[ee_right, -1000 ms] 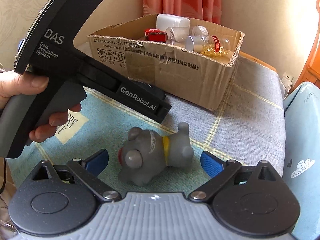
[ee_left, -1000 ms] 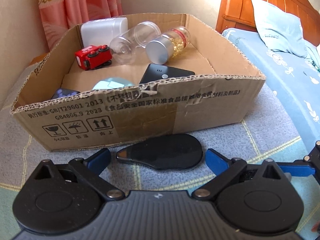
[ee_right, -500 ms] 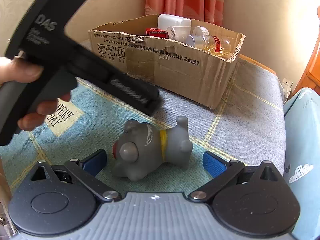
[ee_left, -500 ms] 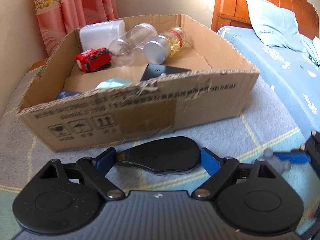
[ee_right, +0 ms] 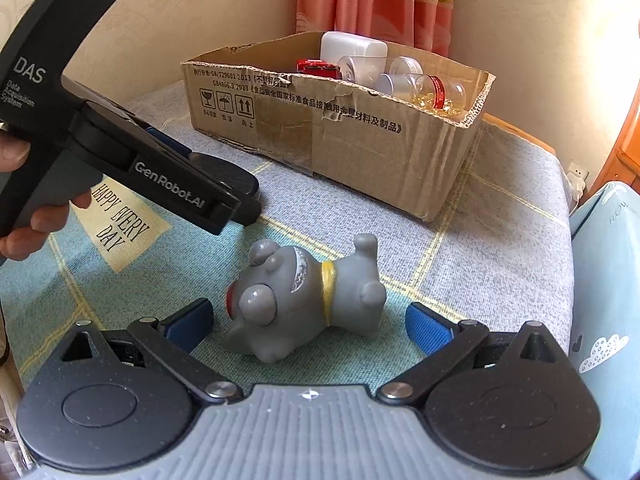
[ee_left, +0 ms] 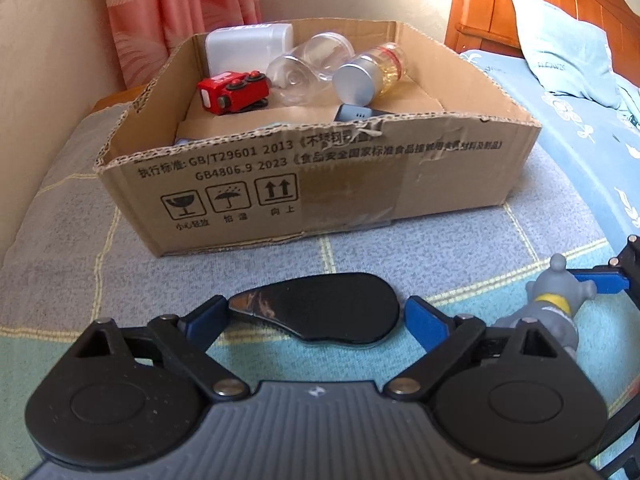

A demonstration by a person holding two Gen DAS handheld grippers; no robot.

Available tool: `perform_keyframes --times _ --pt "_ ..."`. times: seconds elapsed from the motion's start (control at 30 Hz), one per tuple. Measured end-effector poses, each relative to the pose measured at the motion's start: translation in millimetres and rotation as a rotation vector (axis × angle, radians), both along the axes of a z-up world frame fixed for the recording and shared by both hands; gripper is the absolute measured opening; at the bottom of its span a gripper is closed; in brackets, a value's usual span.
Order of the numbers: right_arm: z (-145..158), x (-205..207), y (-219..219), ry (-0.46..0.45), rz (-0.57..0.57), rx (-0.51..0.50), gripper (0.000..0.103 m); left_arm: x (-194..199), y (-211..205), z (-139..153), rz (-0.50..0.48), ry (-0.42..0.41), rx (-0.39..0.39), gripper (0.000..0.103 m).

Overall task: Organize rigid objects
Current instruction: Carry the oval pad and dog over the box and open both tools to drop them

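A flat black teardrop-shaped object (ee_left: 320, 308) lies on the blanket between the fingers of my left gripper (ee_left: 314, 310). Its jaws are opening: the left pad sits at the object's tip and the right pad stands clear. A grey toy dog (ee_right: 304, 300) with a yellow collar lies on its side inside my right gripper (ee_right: 308, 314), which is open wide with both pads off it. In the left wrist view the dog (ee_left: 556, 308) lies at the far right. Behind stands the cardboard box (ee_left: 360, 176).
The box holds a red toy car (ee_left: 234, 94), a clear jar (ee_left: 308, 68), a silver-capped bottle (ee_left: 368, 72), a white container (ee_left: 248, 48) and a dark flat device (ee_left: 356, 112). A bed with a pillow (ee_left: 560, 40) lies to the right, a curtain (ee_left: 180, 12) behind. A hand (ee_right: 24, 236) grips the left tool.
The left gripper's jaws narrowed around the black object, then widened again, and it shifted so the toy dog came into its view. The right jaws spread slightly wider around the dog.
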State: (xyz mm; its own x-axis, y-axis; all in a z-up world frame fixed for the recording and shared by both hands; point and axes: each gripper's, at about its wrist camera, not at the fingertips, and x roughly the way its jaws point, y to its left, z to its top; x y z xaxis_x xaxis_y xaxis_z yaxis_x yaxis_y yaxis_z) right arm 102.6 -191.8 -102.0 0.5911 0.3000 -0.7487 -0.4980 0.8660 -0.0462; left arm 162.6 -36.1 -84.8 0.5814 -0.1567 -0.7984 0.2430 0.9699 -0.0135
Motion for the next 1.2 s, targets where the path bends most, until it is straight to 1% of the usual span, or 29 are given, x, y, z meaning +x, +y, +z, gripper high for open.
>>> perform_keyframes --times 0.27,0.43,0.6,0.73,0.77,0.87,1.03,1.2 --pt "1 4 2 0.013 0.008 -0.008 0.103 1 0 -1 -0.002 -0.009 0.000 0.096" --pt "3 8 6 0.023 0.038 -0.030 0.101 0 0 -1 -0.004 -0.011 -0.001 0.096" --pt "7 9 9 0.040 0.044 -0.025 0.089 1 0 -1 -0.005 -0.015 -0.005 0.095" --pt "8 8 11 0.047 0.029 -0.034 0.086 3 0 -1 -0.014 -0.008 -0.005 0.093" --pt "8 8 11 0.047 0.025 -0.036 0.084 4 0 0 -0.019 -0.007 -0.004 0.091" --pt "8 9 10 0.047 0.000 -0.035 0.079 5 -2 1 -0.031 -0.003 0.001 0.090" --pt "9 10 10 0.050 -0.016 -0.046 0.078 2 -1 3 -0.062 0.003 0.007 0.090" --pt "16 9 5 0.040 -0.025 -0.039 0.077 -6 2 13 -0.108 0.008 0.012 0.090"
